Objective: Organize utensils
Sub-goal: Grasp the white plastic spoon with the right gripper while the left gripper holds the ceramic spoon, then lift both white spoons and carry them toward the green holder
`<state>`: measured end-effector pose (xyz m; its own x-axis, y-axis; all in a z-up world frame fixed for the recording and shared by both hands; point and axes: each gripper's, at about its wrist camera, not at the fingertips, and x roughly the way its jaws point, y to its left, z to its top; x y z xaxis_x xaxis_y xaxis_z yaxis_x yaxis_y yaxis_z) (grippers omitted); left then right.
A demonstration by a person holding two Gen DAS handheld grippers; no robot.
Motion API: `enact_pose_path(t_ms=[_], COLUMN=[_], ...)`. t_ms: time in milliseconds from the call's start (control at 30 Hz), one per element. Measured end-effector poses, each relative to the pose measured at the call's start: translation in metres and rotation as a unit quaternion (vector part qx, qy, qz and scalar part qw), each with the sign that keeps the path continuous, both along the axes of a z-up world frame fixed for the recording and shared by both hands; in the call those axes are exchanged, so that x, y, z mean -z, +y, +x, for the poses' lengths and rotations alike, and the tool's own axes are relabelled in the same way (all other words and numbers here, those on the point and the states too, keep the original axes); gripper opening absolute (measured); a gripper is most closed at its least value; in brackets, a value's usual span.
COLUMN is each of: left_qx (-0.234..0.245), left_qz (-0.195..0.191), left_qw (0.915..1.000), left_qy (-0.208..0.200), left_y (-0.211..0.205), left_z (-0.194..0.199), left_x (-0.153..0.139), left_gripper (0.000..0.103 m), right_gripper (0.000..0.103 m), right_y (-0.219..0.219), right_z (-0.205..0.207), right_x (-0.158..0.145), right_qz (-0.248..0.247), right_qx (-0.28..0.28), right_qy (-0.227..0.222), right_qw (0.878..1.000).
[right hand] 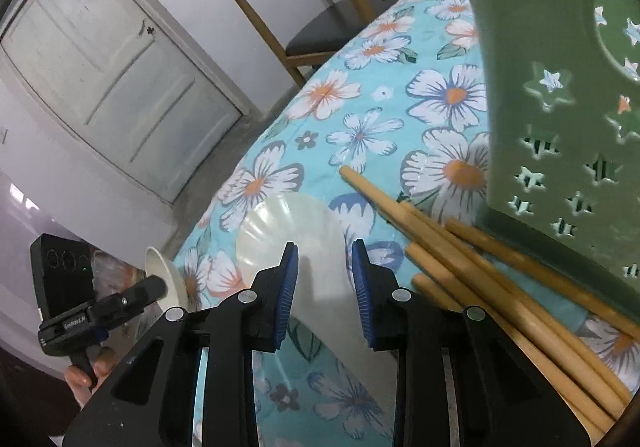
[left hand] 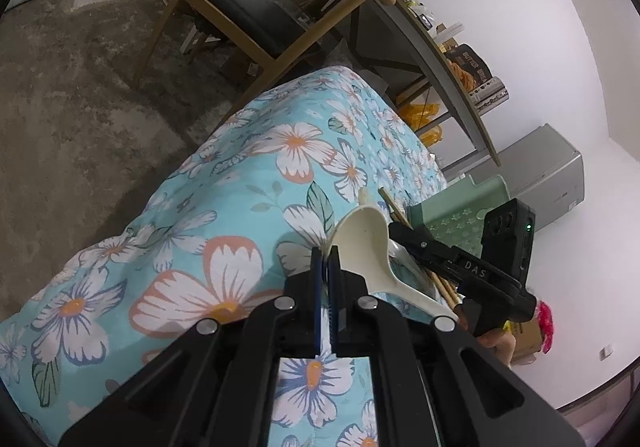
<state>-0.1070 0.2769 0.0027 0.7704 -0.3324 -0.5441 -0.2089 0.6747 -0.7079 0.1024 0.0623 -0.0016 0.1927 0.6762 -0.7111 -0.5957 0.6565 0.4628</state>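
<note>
Left gripper (left hand: 329, 267) fingers pinching white spoon (left hand: 366, 243) rim, lifting. Right gripper (right hand: 325, 279) fingers narrow, straddling white ladle (right hand: 320, 271) handle, pads not pressing. Chopsticks (right hand: 472, 259) lying loose beside green basket (right hand: 552, 59); sorting barely beginning.

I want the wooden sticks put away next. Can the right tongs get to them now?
Probably not yet. The right tongs have a white spoon's handle between the pads. The wooden sticks lie bare just beside them, against the green basket, so reaching looks easy afterwards.

White spoon (right hand: 304, 247) and wooden chopsticks (right hand: 480, 267) lie beside the green basket (right hand: 560, 127).
</note>
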Motion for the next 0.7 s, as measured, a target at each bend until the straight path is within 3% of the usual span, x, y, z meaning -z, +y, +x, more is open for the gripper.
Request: enact_pose_path(t_ms=[33, 100, 167, 500, 700], left_qx=[0.000, -0.002, -0.005, 0.006, -0.007], left_qz=[0.000, -0.007, -0.013, 0.002, 0.061], left_qw=[1.0000, 1.0000, 0.9999, 0.9996, 0.9966], left_qy=[0.002, 0.004, 0.004, -0.029, -0.056], left_y=[0.000, 0.001, 0.003, -0.004, -0.023], left_z=[0.001, 0.001, 0.000, -0.003, -0.004], left_x=[0.001, 0.002, 0.003, -0.015, -0.043], left_gripper=[0.002, 0.002, 0.002, 0.002, 0.002], right_gripper=[0.007, 0.003, 0.000, 0.000, 0.000], right_y=[-0.001, -0.001, -0.005, -0.029, -0.065], right_z=[0.000, 0.000, -0.004, -0.034, -0.043], right_x=[0.002, 0.004, -0.003, -0.070, -0.109], right_qz=[0.001, 0.018, 0.023, 0.033, 0.080], right_qx=[0.003, -0.003, 0.016, 0.070, 0.105], right_qy=[0.006, 0.018, -0.002, -0.131, -0.167], right_qw=[1.000, 1.000, 1.000, 0.988, 0.977])
